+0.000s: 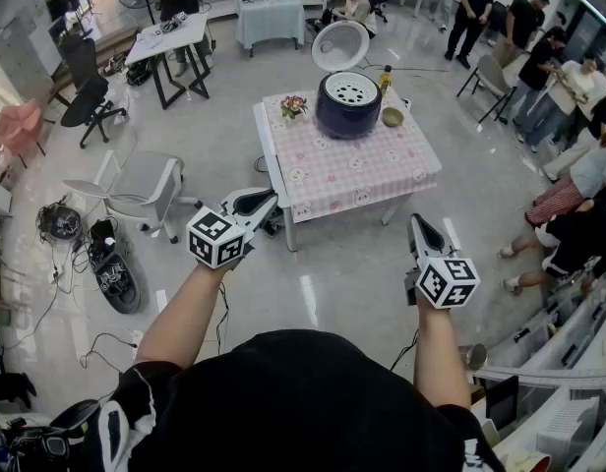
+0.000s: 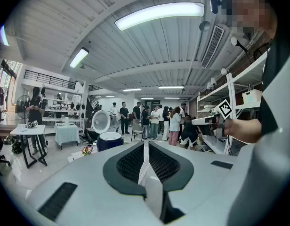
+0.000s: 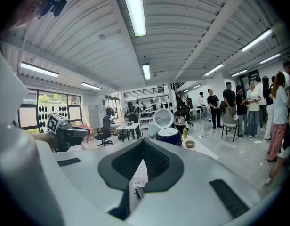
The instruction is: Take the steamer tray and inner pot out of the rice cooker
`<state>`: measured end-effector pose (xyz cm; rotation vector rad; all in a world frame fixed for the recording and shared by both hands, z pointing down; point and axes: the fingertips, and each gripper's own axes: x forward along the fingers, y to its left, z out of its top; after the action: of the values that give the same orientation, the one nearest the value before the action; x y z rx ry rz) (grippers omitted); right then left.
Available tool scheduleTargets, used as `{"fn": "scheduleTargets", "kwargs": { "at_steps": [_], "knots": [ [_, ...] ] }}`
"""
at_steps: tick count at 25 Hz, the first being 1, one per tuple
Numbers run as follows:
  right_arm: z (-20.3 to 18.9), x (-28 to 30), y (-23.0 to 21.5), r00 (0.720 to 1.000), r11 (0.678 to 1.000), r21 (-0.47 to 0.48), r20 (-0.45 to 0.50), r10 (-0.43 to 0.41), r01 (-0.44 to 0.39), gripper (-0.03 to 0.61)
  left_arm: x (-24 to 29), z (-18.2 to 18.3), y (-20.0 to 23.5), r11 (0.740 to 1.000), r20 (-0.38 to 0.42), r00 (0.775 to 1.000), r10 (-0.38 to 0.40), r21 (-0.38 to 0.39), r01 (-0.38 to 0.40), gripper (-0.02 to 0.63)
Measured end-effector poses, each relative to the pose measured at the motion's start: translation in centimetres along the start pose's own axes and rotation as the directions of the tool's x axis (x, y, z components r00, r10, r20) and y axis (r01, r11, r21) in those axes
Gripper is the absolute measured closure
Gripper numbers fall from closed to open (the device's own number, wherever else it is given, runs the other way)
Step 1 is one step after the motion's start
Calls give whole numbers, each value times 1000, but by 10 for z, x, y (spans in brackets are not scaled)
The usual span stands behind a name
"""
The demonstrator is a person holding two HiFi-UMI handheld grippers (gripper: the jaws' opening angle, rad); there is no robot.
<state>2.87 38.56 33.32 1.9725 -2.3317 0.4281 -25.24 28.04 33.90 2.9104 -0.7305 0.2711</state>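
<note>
The dark blue rice cooker (image 1: pixel 348 106) stands on a table with a pink checked cloth (image 1: pixel 352 170), well ahead of me. Its white lid (image 1: pixel 339 45) is raised. A white steamer tray with holes (image 1: pixel 350 88) sits in its top; the inner pot is hidden beneath it. My left gripper (image 1: pixel 269 197) and right gripper (image 1: pixel 416 220) hang over the floor short of the table, both shut with nothing in them. The cooker also shows small and far off in the left gripper view (image 2: pixel 109 141) and the right gripper view (image 3: pixel 169 136).
On the cloth are a small flower bunch (image 1: pixel 293 106), a bowl (image 1: pixel 393 117) and a bottle (image 1: pixel 385 79). A grey chair (image 1: pixel 146 187) and cables (image 1: pixel 111 264) lie left of me. Several people (image 1: pixel 539 57) stand at the right, with shelving (image 1: pixel 559 401) near my right side.
</note>
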Motion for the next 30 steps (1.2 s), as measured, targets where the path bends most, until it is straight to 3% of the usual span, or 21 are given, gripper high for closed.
{"fn": "scheduleTargets", "kwargs": {
  "at_steps": [9,15,23,30],
  "knots": [
    [-11,-9,-42,999,999,23,11,39,-40,575,32,-6,-38,1000,-27,1000,7,-3,-7,563],
    [-43,-20,-60,997,991,114,21,68,-70,571,47,-21,-62,1000,-56,998,13,-14,-14,563],
    [-21,-20,-69,998,997,39,27,61,-62,570,49,-11,-66,999,-17,999,37,-16,-37,563],
    [-29,4,-64,998,998,28,-17,64,-63,571,57,-10,-50,999,1,1000,19,-29,-18,572]
  ]
}}
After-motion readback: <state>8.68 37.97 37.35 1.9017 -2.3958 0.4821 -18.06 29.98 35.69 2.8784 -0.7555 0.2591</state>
